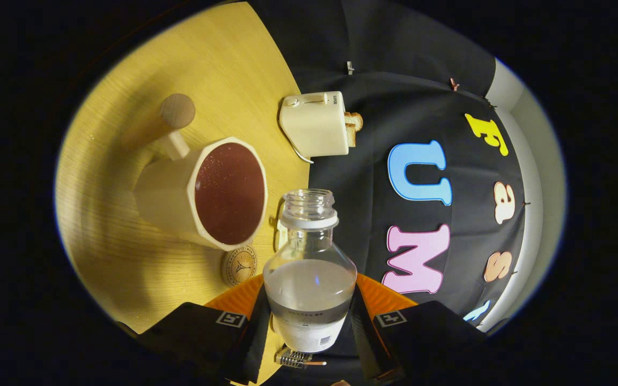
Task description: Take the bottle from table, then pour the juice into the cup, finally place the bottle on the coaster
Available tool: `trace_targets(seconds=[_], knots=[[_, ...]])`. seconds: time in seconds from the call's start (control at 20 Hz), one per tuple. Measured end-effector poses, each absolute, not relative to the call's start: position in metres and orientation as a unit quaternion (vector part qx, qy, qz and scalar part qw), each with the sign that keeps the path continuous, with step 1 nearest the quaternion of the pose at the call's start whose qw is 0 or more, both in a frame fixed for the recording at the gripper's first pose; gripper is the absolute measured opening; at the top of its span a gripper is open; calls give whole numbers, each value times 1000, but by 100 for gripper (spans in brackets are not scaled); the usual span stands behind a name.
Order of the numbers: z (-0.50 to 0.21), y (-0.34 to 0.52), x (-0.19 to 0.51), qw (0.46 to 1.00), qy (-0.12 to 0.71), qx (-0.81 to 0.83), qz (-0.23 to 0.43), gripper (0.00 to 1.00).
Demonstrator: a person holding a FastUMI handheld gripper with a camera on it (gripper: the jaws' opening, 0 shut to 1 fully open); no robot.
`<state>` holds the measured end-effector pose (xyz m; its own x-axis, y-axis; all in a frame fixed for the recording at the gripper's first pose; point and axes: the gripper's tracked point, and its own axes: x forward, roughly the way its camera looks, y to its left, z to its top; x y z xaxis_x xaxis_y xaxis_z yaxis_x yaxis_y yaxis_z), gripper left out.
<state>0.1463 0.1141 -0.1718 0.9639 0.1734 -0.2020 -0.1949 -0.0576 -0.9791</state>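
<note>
the gripper has both fingers pressed against the sides of the bottle, one finger on each flank of its lower body, so the bottle sits pinched between them, its long axis running straight ahead along the fingers to the open, capless mouth at the far end. the whole scene looks rolled sideways, table on one side and the booth's dark wall on the other, which suggests the bottle is tipped well over (the pale liquid inside still fills roughly the lower half)

just ahead of the mouth and off to the table side is the cup, pale and faceted, its opening showing a dark reddish fill. the mouth stands near the cup's rim but apart from it, not over the opening, so a pour would call for shifting the neck across toward the cup. by the cup's base, nearer the fingers, lies a small round coaster. beyond the cup stand a wooden knobbed post and a cream toaster with bread in its slot
</note>
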Motion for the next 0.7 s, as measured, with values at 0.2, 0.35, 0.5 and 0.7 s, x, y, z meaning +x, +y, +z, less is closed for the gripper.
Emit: trace_targets(seconds=[0.2,0.35,0.5,0.7], knots=[[-169,114,151,661,-5,-737,142,72],[-172,113,152,652,-4,-744,148,72],[-170,114,150,636,-14,-757,151,72],[-173,113,150,616,-16,-772,160,72]])
